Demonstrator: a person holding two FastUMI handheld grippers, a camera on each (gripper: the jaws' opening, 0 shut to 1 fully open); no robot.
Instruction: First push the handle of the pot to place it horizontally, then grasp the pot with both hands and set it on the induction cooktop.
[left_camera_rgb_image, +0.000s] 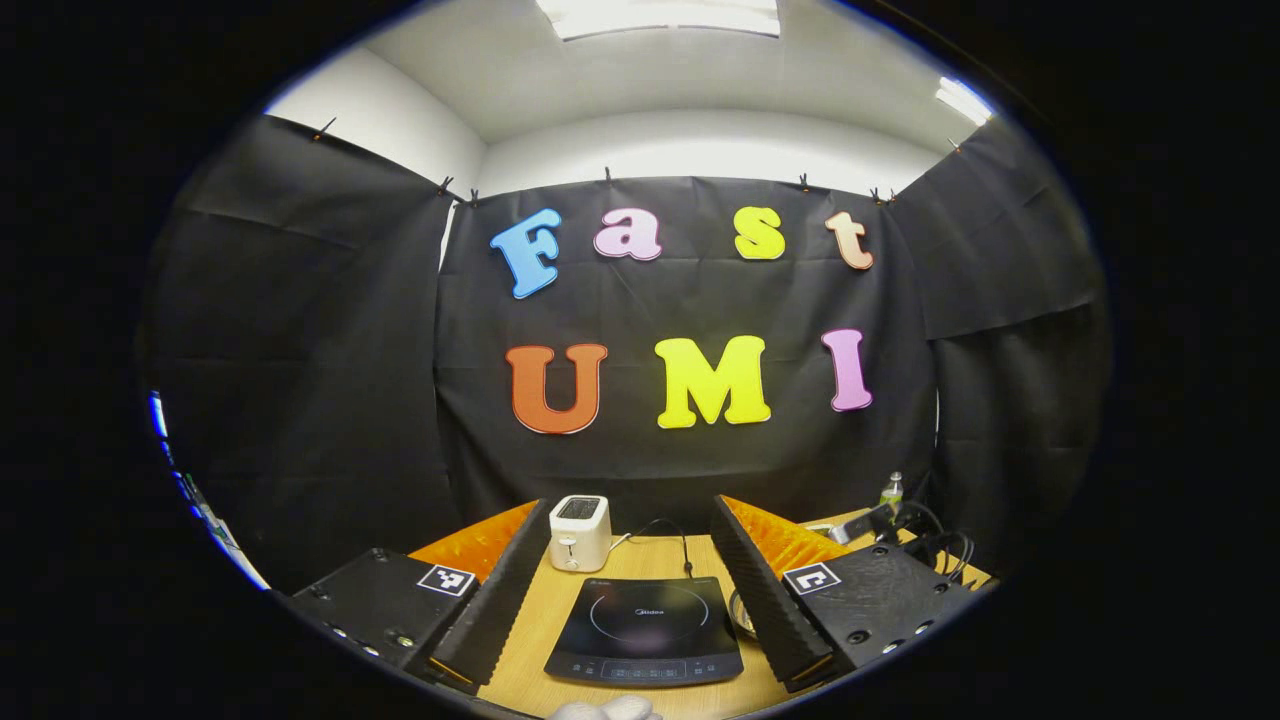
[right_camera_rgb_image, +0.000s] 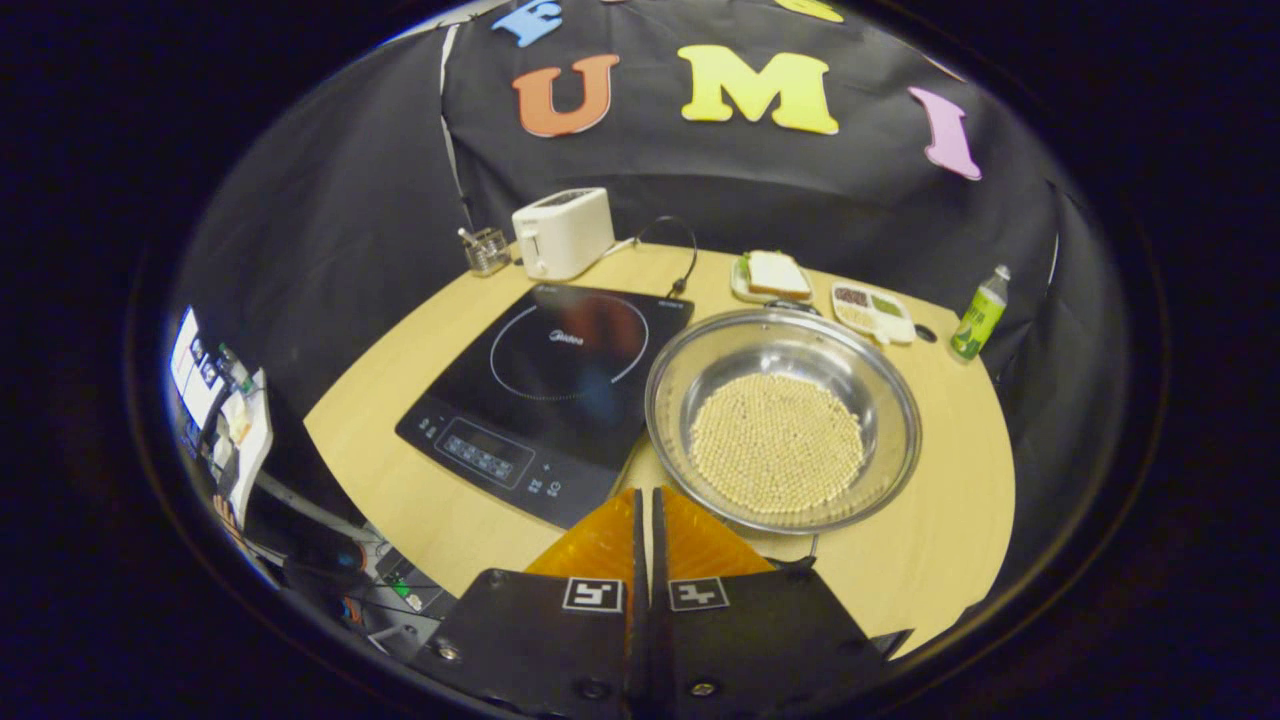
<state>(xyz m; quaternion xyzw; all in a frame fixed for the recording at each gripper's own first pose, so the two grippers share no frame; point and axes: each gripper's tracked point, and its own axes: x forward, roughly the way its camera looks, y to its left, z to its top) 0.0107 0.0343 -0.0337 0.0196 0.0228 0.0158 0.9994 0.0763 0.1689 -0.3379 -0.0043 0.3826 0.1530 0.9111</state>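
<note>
the pot (right_camera_rgb_image: 782, 420) is a wide shiny steel bowl on the wooden table (right_camera_rgb_image: 950, 540), holding a flat layer of pale round beads, its left rim just beside the right edge of the induction cooktop (right_camera_rgb_image: 550, 385). a thin handle pokes out under its near rim, too little in sight to tell its line. behind it lie a plate with a sandwich (right_camera_rgb_image: 774, 276) and a divided snack dish (right_camera_rgb_image: 872, 310); a green bottle (right_camera_rgb_image: 979, 315) stands off to the right. a white toaster (right_camera_rgb_image: 562, 232) sits behind the cooktop.

the right gripper (right_camera_rgb_image: 645, 500) hovers just short of the pot's near rim, fingers pressed together with nothing between.

the left gripper (left_camera_rgb_image: 628, 560) is spread wide and empty, framing the cooktop and toaster from low down.
</note>
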